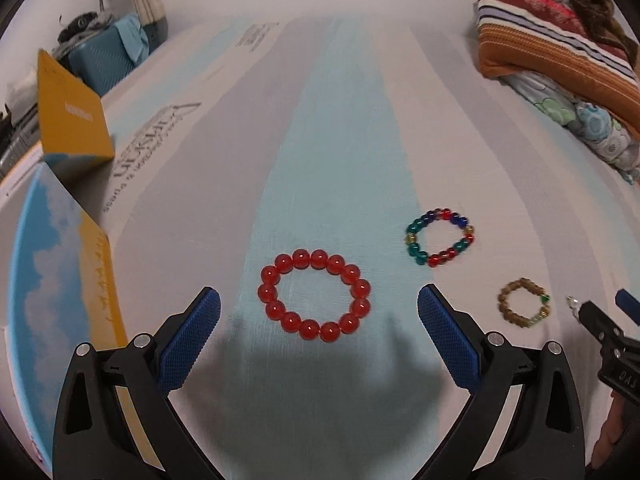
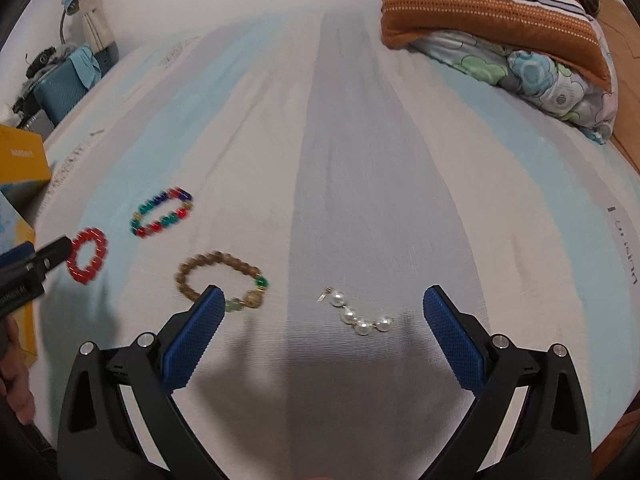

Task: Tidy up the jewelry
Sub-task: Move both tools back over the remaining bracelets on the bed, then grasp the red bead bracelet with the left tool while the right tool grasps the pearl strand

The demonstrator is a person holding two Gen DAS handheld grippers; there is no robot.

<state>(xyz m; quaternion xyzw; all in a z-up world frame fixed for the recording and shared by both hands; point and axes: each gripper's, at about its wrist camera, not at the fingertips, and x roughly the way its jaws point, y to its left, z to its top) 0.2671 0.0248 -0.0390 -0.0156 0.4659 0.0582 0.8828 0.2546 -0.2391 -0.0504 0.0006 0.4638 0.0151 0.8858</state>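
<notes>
A red bead bracelet (image 1: 315, 295) lies flat on the striped bed sheet, between the wide-open fingers of my left gripper (image 1: 319, 306). Right of it lie a multicoloured bead bracelet (image 1: 439, 237) and a brown bead bracelet (image 1: 524, 307). In the right wrist view my right gripper (image 2: 320, 306) is open over a short pearl strand (image 2: 358, 314), which lies a little right of centre between the fingers. The brown bracelet (image 2: 222, 280) sits by its left finger, partly hidden. The multicoloured bracelet (image 2: 162, 212) and red bracelet (image 2: 88, 261) lie farther left, beside the other gripper (image 2: 24, 268).
An open yellow and sky-blue box (image 1: 60, 240) with its lid (image 1: 70, 116) raised stands at the left bed edge. Folded blankets and a pillow (image 1: 560, 48) pile at the far right. A teal case (image 1: 106, 62) and clutter sit beyond the bed's far left corner.
</notes>
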